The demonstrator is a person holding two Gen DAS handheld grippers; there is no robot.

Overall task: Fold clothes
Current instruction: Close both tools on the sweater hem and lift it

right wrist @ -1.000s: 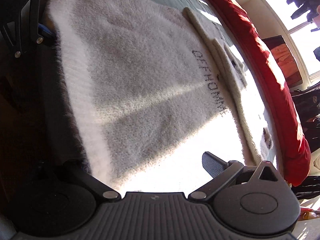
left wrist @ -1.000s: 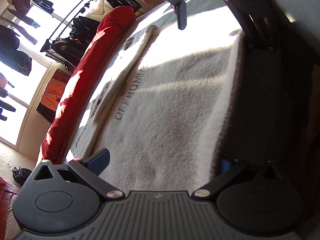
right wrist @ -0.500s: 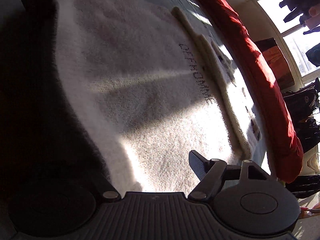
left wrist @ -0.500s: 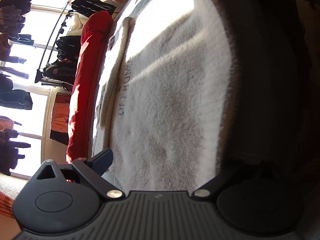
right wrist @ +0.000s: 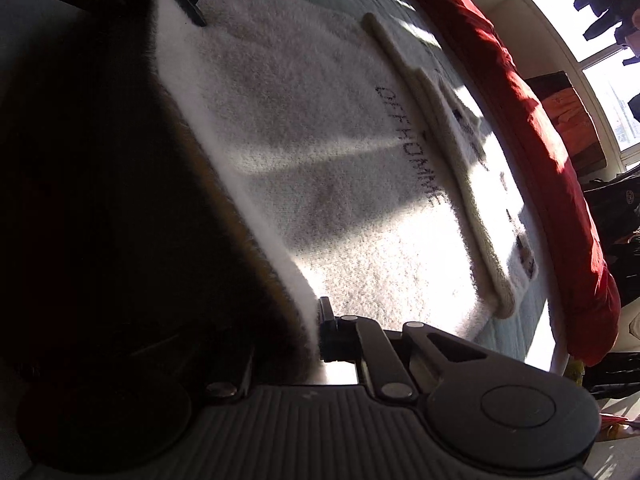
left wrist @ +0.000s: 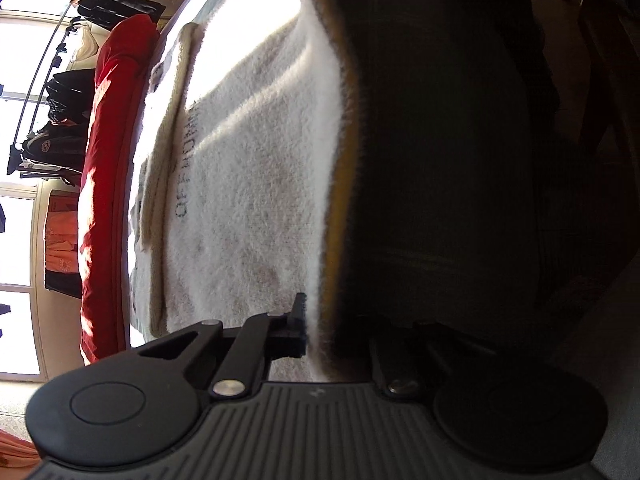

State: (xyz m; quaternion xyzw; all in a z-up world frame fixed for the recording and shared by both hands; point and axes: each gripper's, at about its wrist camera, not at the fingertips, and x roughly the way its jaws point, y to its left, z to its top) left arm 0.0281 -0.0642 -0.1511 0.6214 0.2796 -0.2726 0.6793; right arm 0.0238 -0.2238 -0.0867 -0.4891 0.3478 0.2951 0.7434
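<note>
Now my left hand-held gripper (left wrist: 316, 332) is pinched on the near hem of the fuzzy white sweater (left wrist: 256, 184), low in the middle of the left wrist view; its one lit finger (left wrist: 298, 320) presses against the bright edge of the knit, while the other finger is lost in the dark to the right. My right hand-held gripper (right wrist: 316, 336) is likewise closed on that same hem, at the bottom centre of the right wrist view, with its visible finger (right wrist: 326, 332) set against the fluffy border. In that view the left hand-held gripper also shows at the upper left, at the far end of the hem. Between the two, the sweater lies spread flat on the bed (right wrist: 516, 320), front down the middle of both views, with dark lettering (right wrist: 412, 148) running along it and a cream ribbed band (right wrist: 472, 216) beyond. Sun stripes cross the knit. Further out a red rolled quilt (right wrist: 540, 128) lies along the bed's far side. Past it, at the left edge of the left wrist view, dark clothes hang on a rack (left wrist: 64, 92) before bright windows (right wrist: 576, 12).
</note>
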